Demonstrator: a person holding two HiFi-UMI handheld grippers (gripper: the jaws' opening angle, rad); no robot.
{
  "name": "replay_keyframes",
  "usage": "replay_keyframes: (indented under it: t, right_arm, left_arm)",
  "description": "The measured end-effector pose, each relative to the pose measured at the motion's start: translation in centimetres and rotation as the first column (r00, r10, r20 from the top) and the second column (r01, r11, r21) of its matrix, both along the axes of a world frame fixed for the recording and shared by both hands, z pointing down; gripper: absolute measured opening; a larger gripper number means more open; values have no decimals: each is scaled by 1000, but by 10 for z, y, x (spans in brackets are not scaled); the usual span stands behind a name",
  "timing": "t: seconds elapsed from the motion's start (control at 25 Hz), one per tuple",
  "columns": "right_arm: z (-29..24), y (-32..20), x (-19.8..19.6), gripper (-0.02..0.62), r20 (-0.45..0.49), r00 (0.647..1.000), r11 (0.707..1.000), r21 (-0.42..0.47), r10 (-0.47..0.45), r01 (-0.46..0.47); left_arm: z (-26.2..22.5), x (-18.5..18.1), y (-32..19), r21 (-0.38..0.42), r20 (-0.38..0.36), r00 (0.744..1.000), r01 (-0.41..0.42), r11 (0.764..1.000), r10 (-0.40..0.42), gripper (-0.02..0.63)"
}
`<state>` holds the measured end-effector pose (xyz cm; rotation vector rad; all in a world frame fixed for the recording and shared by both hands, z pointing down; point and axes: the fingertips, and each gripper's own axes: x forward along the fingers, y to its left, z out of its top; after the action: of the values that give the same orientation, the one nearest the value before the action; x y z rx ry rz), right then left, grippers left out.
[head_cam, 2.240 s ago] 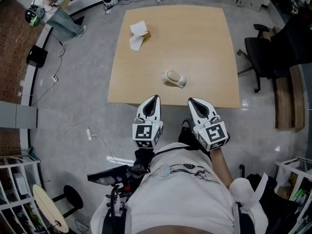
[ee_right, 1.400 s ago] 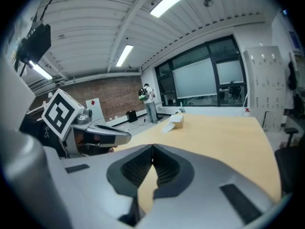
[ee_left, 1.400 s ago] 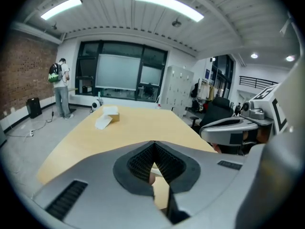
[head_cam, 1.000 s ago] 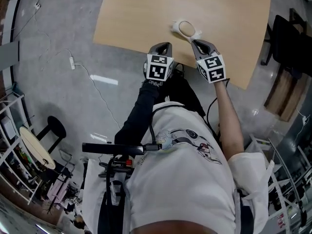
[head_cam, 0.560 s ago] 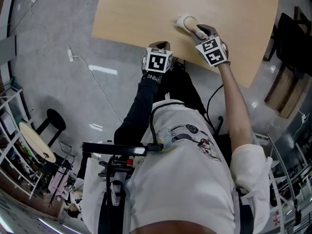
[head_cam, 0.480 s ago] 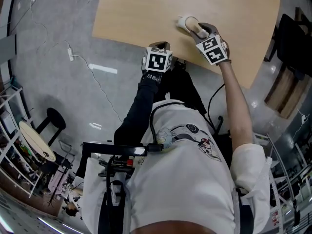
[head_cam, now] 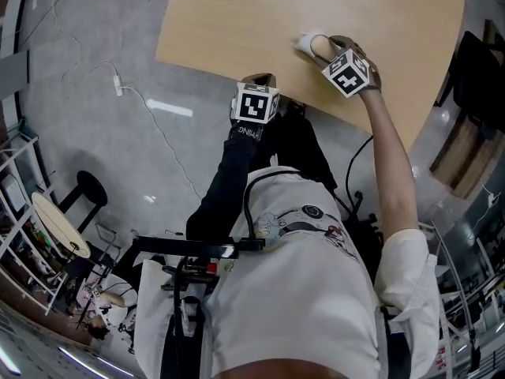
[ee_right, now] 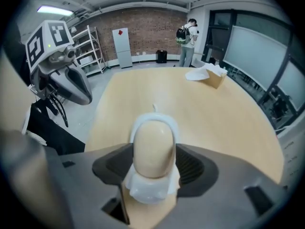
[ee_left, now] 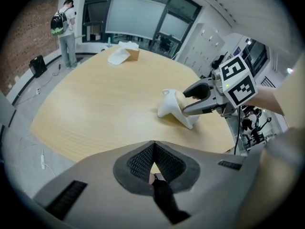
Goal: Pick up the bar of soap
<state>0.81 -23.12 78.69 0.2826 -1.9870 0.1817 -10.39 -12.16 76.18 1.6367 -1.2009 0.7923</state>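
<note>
Cream-coloured, the bar of soap (ee_right: 152, 144) lies in a white dish (ee_right: 148, 190) on the wooden bench (ee_right: 224, 128), not far from the person's side. The right claw (ee_right: 152, 166) straddles it with its jaws opening, one pad on either side of the soap. The left claw (ee_left: 153, 151) hangs by the bench edge, well apart, jaws closed together on nothing.
</note>
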Motion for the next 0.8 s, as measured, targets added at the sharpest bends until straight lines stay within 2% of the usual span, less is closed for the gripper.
replay_keyframes:
  t: [0.12, 0.32, 0.44, 0.56, 0.68, 0.8]
  right_arm:
    - [6, 0, 0, 264, -23, 1000, 1000, -12, -18, 18]
    - [2, -4, 3, 264, -27, 999, 1000, 25, -18, 19]
    - [-19, -5, -3, 264, 10, 1000, 998, 67, 16, -17]
    - [-57, -8, -10, 264, 97, 992, 988, 120, 85, -96]
    - [-102, -11, -5, 264, 240, 950, 961, 141, 201, -239]
    - [-154, -12, 6, 264, 391, 863, 902, 152, 320, -403]
  left_arm:
    - [1, -2, 0, 5, 2, 1000, 9, 1000, -9, 0]
    - [-3, -6, -2, 29, 9, 1000, 24, 999, -24, 0]
    - [-14, -14, -2, 55, 11, 1000, 28, 998, -28, 0]
    - [-33, -21, -9, 116, 2, 999, 34, 993, -35, 0]
    - [-62, -15, -30, 228, -20, 999, 35, 973, -31, 0]
    - [-101, -4, -56, 359, -16, 1000, 3, 933, 3, 0]
